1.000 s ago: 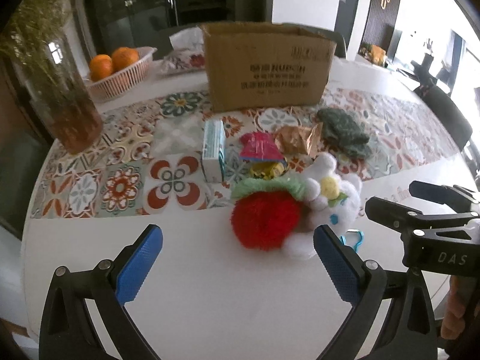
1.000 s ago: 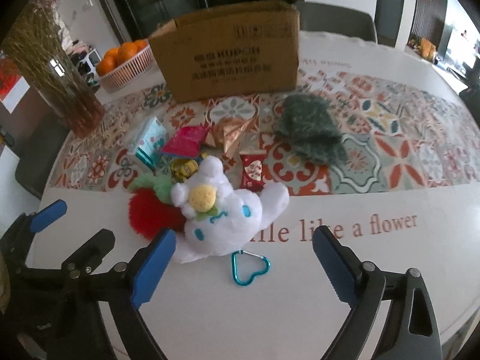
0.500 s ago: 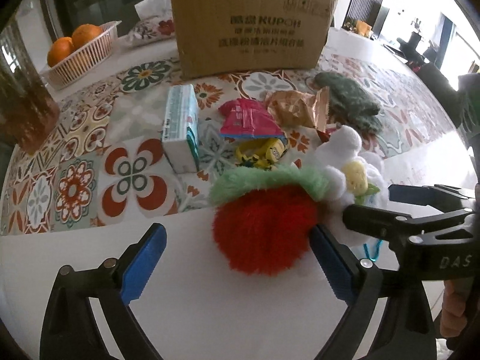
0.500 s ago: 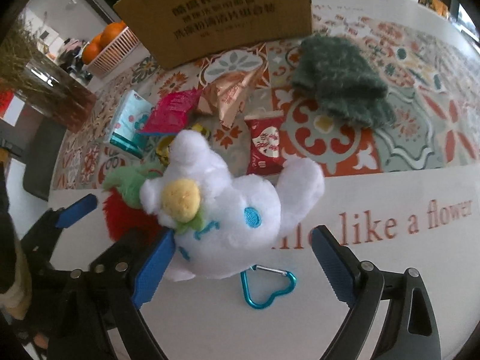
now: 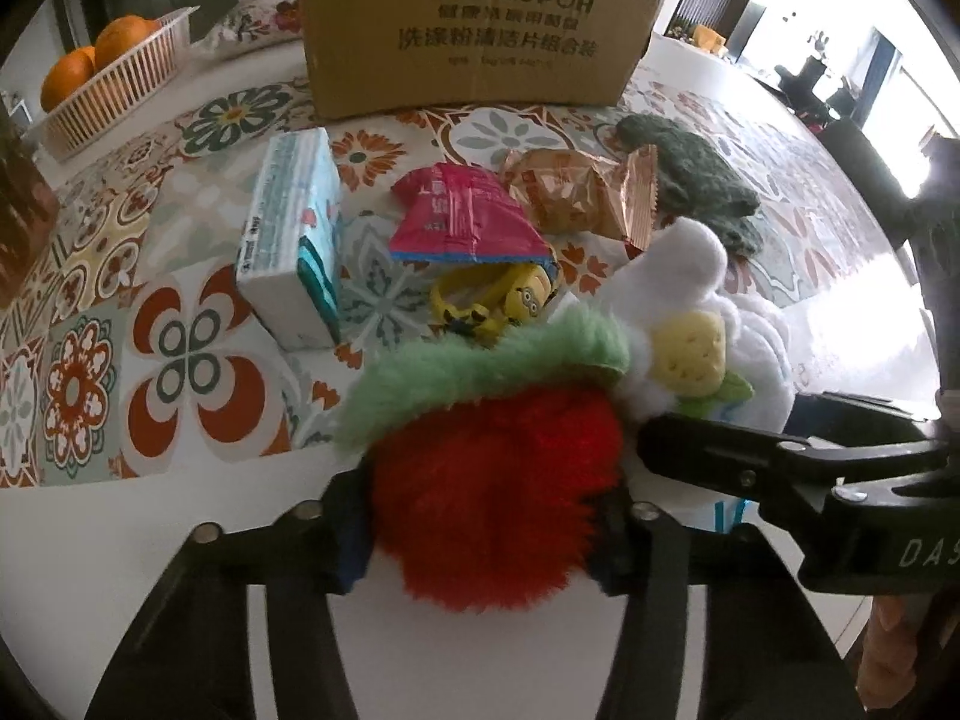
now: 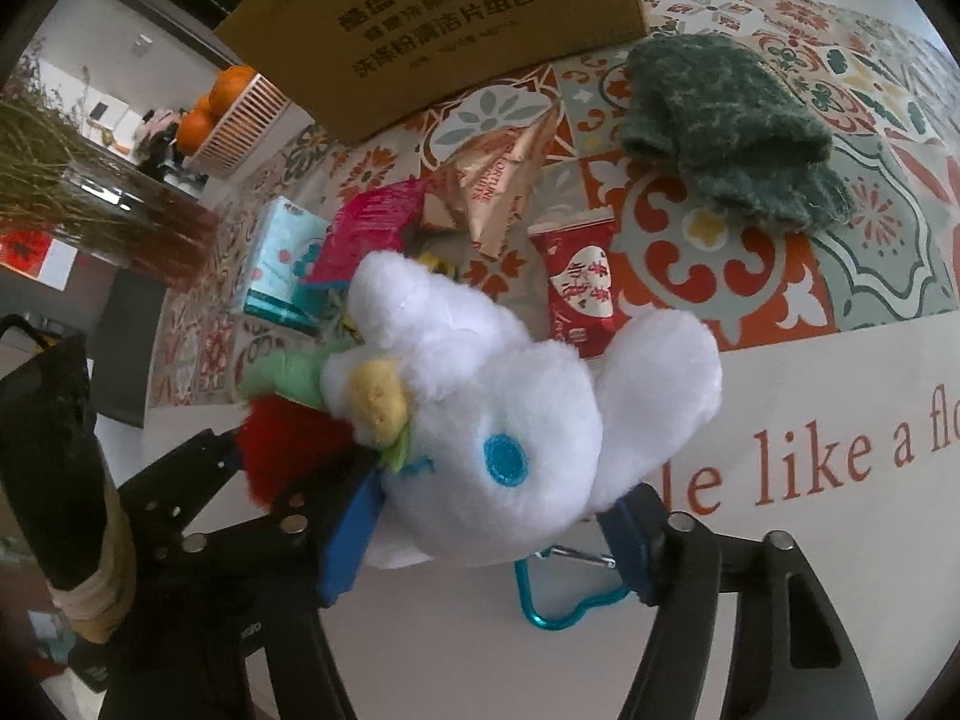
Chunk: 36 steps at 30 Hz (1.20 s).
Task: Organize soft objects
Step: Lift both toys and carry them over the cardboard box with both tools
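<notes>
My left gripper point(image 5: 480, 531) is shut on a red fluffy plush point(image 5: 492, 480) with a green fringe, on the white table. My right gripper point(image 6: 492, 546) is shut on a white plush toy point(image 6: 480, 450) with a yellow flower and a teal heart carabiner point(image 6: 564, 606). The two plushes touch side by side. The white plush also shows in the left wrist view point(image 5: 696, 336), and the red plush in the right wrist view point(image 6: 288, 444). A dark green knitted cloth point(image 6: 732, 126) lies further back on the patterned runner, also seen in the left wrist view point(image 5: 690, 180).
A cardboard box point(image 5: 474, 24) stands at the back. Snack packets point(image 5: 468, 216), a tissue pack point(image 5: 294, 246), a yellow toy point(image 5: 498, 300) and a red sachet point(image 6: 579, 288) lie between. A basket of oranges point(image 5: 102, 84) and a vase point(image 6: 90, 210) stand at the left.
Both grippers moved forward and shut, the left on the red plush, the right on the white plush.
</notes>
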Tool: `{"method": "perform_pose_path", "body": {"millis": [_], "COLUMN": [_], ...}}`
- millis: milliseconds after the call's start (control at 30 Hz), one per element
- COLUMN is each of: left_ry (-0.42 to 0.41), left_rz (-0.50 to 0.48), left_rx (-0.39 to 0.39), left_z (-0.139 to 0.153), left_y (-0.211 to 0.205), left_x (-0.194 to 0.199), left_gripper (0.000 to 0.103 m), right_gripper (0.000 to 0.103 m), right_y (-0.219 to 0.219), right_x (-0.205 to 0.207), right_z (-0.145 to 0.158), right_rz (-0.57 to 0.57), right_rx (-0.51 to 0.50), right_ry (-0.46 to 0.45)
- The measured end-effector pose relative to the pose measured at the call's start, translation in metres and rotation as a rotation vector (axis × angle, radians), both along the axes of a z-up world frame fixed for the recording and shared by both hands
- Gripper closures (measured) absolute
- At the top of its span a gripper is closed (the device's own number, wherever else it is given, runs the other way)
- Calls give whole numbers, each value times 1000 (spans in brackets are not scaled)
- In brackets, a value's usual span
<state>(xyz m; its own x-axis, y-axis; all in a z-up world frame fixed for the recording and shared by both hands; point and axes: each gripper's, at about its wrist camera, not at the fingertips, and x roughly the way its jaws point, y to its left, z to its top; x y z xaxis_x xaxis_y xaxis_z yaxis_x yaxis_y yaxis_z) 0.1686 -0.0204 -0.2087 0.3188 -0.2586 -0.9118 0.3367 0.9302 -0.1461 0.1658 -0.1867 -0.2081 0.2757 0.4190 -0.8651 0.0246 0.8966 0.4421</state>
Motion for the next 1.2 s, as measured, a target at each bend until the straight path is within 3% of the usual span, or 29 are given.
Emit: {"method": "perform_pose_path", "body": {"millis": [267, 600, 1200], "left_ry": [-1, -65, -274], "left_rz": [12, 48, 144], "left_rx": [-15, -50, -95], "left_z": [6, 40, 129], "left_y": [7, 17, 9], "left_x": [-8, -25, -18], "left_gripper": [63, 64, 64], "right_gripper": [40, 41, 41], "right_y": [-1, -6, -24], "right_x": [-11, -31, -12], "right_z": [7, 34, 132], "right_rz": [-47, -72, -43], "right_rx": [-43, -68, -85], "right_ry": [-20, -84, -327]}}
